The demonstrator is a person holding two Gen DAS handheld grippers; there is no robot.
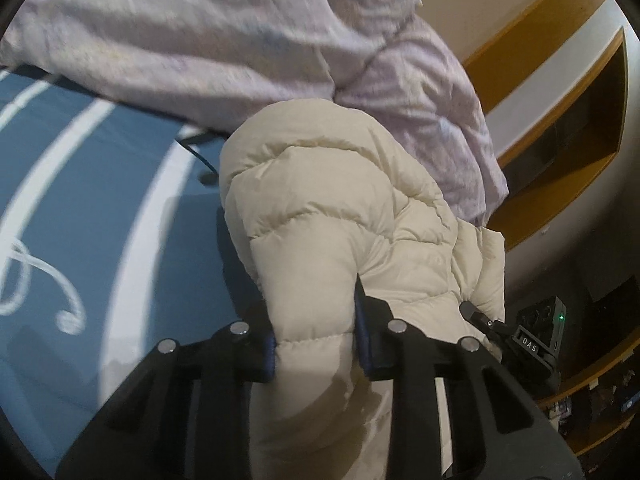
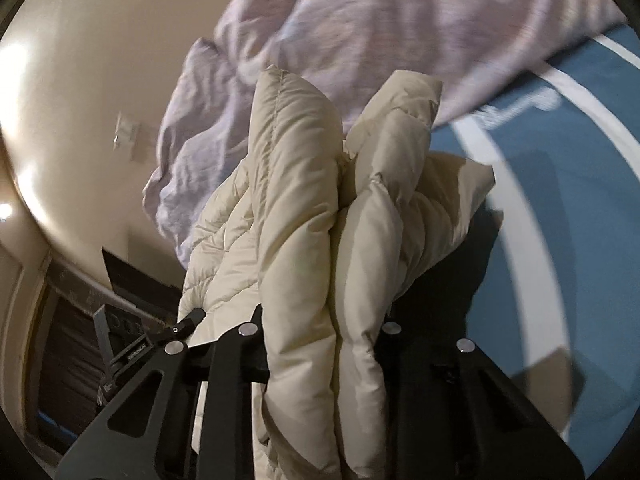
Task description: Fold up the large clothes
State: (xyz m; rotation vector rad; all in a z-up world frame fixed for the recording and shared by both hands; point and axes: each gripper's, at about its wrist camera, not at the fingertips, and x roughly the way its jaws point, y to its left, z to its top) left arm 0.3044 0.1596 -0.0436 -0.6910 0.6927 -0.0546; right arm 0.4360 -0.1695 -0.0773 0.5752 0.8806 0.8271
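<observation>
Cream puffer jacket [image 1: 320,216] bunched, lifted above the blue bed sheet [image 1: 100,168], lilac duvet [image 1: 200,32] behind. Left gripper [image 1: 316,344] and right gripper [image 2: 324,344] both pinch thick folds. Probably carrying to lay flat: keep tension even, spread before lowering.

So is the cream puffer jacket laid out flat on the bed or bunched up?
Bunched up. The puffer jacket is gathered in thick folds, clamped by the left gripper and right gripper, lifted above the blue bedsheet.

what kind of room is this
Probably a bedroom: a blue bedsheet with white curved stripes, a rumpled pale lilac duvet lying on it, and wooden wall shelving beside them.
</observation>
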